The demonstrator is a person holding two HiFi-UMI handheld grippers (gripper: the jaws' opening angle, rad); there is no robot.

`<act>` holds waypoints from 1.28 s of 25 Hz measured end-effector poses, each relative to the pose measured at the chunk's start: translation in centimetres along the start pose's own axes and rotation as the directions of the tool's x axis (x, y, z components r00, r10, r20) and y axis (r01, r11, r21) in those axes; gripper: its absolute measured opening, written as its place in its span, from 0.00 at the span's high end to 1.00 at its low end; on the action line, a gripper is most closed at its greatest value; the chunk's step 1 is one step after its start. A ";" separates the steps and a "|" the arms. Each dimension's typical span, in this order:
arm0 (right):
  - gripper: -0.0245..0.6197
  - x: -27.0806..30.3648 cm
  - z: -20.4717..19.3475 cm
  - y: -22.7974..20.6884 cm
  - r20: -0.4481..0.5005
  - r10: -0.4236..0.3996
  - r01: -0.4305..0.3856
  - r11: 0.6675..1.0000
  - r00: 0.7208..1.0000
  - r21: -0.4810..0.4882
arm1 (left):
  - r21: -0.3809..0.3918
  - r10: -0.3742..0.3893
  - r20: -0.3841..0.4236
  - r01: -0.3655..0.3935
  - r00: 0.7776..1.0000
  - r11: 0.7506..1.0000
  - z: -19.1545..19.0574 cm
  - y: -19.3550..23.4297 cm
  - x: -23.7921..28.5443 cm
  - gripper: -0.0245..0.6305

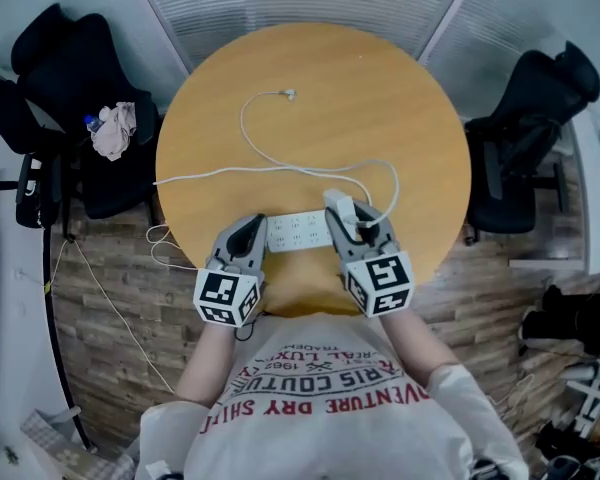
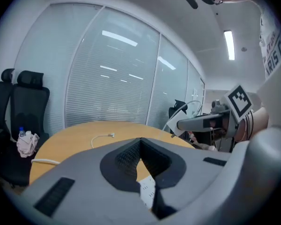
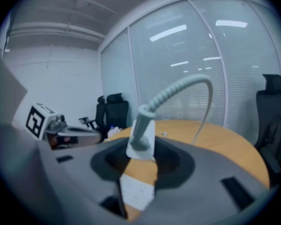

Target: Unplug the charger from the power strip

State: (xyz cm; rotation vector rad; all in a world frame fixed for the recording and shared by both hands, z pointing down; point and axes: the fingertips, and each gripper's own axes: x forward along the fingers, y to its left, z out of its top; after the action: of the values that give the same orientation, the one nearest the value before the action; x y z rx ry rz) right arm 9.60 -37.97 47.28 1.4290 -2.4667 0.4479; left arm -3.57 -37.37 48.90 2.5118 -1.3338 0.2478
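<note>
- Glass partitions with lowered blinds are seen behind a round wooden desk (image 1: 410, 118).
- The charger (image 1: 338, 211) is held just above the right end of the power strip (image 1: 298, 231), close to the desk's near edge. In the right gripper view a band of bare desk top is seen between the two.
- The right gripper (image 1: 360, 230) is closed on the charger, whose white body is pinched between the two jaws with the cable stub pointing up.
- The left gripper (image 1: 248, 236) is set at the left end of the power strip. Its jaws are brought together at the tips with nothing gripped, and the strip is seen below them through the gap behind the tips.
- A white cable (image 1: 270, 167) is looped from the charger across the middle of the desk, and its loose connector (image 1: 288, 94) lies toward the far edge.
- A further white run of cord is carried off the left edge.
- A black office chair (image 1: 70, 98) with a crumpled cloth (image 1: 115, 128) on it is placed beyond the left edge, and a second black chair (image 1: 530, 138) beyond the right edge.
</note>
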 end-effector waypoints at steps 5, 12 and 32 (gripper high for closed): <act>0.71 -1.1 2.4 0.7 0.095 0.039 -0.035 0.999 0.995 -0.038 | 0.058 0.012 0.111 -0.018 0.994 0.998 4.9 -0.4 -2.5 0.92; 0.72 -1.1 2.7 0.6 0.105 0.041 -0.036 0.998 0.994 -0.043 | 0.092 -0.002 0.190 -0.016 0.982 0.996 7.7 -1.0 -3.4 0.92; 0.72 -0.7 2.5 0.5 0.088 0.037 -0.032 0.998 0.995 -0.055 | 0.099 0.023 0.167 -0.040 0.986 0.994 6.9 -0.4 -3.1 0.92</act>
State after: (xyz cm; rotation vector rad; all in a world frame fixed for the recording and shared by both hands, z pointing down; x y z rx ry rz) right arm 9.38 -38.19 44.66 1.4164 -2.5564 0.3287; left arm -4.81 -37.01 41.48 2.6473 -1.4595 0.1183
